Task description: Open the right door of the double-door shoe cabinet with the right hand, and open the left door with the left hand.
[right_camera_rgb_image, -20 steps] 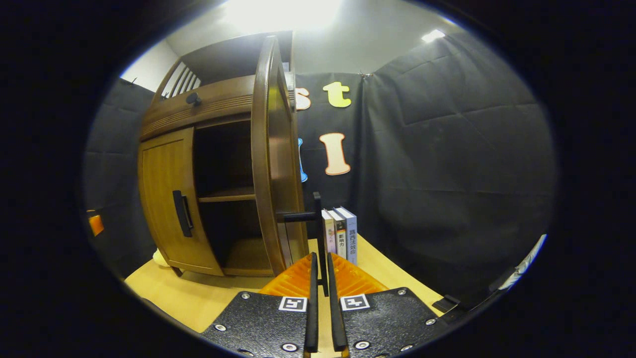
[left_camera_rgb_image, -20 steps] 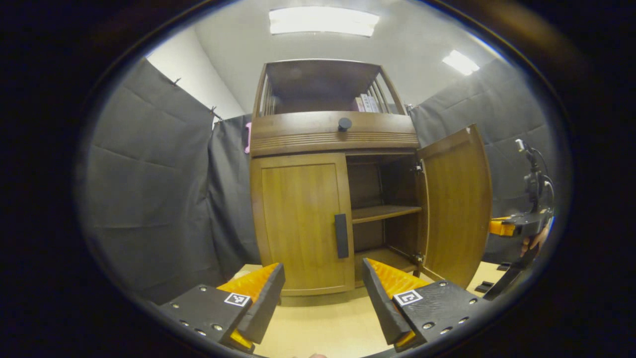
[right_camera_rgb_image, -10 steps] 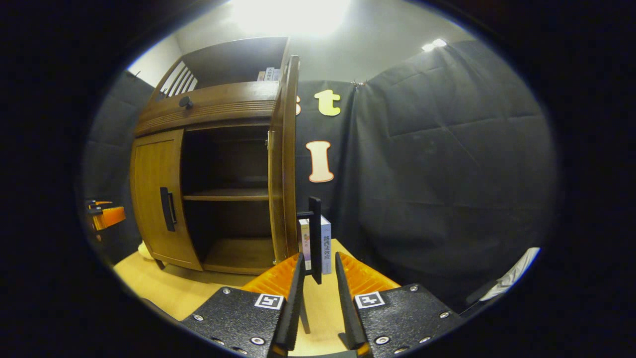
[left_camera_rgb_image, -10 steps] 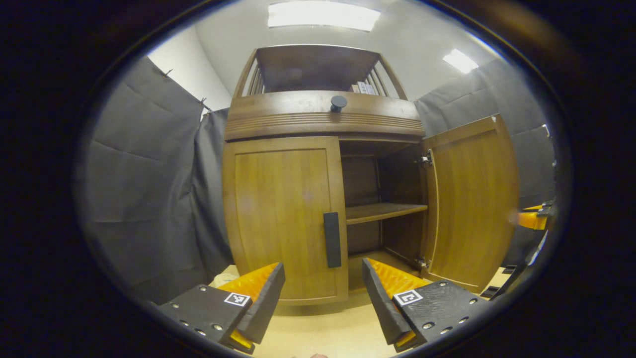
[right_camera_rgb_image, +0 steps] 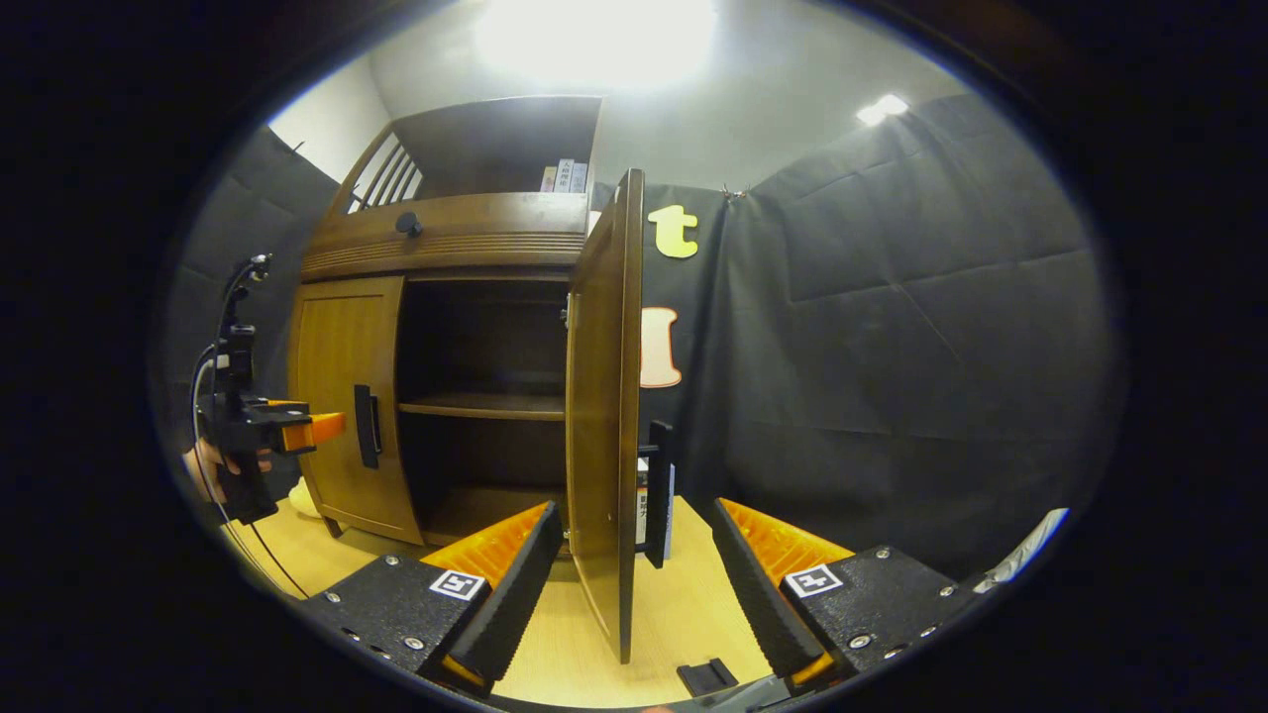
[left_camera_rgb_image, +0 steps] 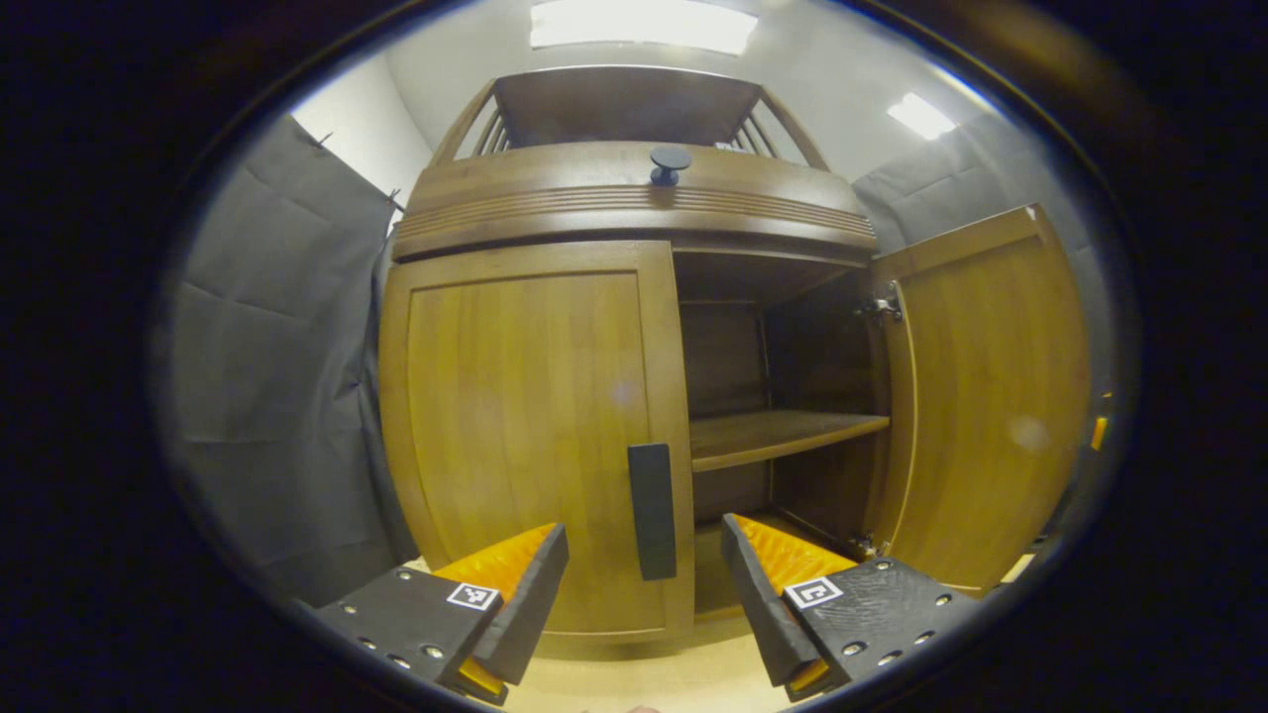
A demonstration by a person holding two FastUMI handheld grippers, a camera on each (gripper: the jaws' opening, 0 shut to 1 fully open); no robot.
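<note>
The wooden shoe cabinet (left_camera_rgb_image: pixel 634 198) looms close in the left gripper view. Its left door (left_camera_rgb_image: pixel 525 416) is closed, with a black vertical handle (left_camera_rgb_image: pixel 652 510) on its right edge. My left gripper (left_camera_rgb_image: pixel 644 594) is open, and the handle stands just beyond the gap between its fingers, untouched. The right door (left_camera_rgb_image: pixel 991 396) hangs wide open, baring a shelf (left_camera_rgb_image: pixel 783 436). In the right gripper view that right door (right_camera_rgb_image: pixel 602 416) is edge-on and its handle (right_camera_rgb_image: pixel 659 490) is free. My right gripper (right_camera_rgb_image: pixel 634 584) is open, one finger on each side of the door's edge. The left gripper (right_camera_rgb_image: pixel 267 431) hovers near the left door's handle (right_camera_rgb_image: pixel 367 426).
The cabinet stands on a light wooden table (right_camera_rgb_image: pixel 327 555). Books (right_camera_rgb_image: pixel 646 510) stand behind the open right door. A small black piece (right_camera_rgb_image: pixel 708 676) lies on the table near my right gripper. Black cloth walls close in on both sides. A hand (right_camera_rgb_image: pixel 213 460) holds the left gripper.
My right gripper has opened, let go of the right door's handle and drawn back. My left gripper has moved closer to the left door's handle. The right door swung wider.
</note>
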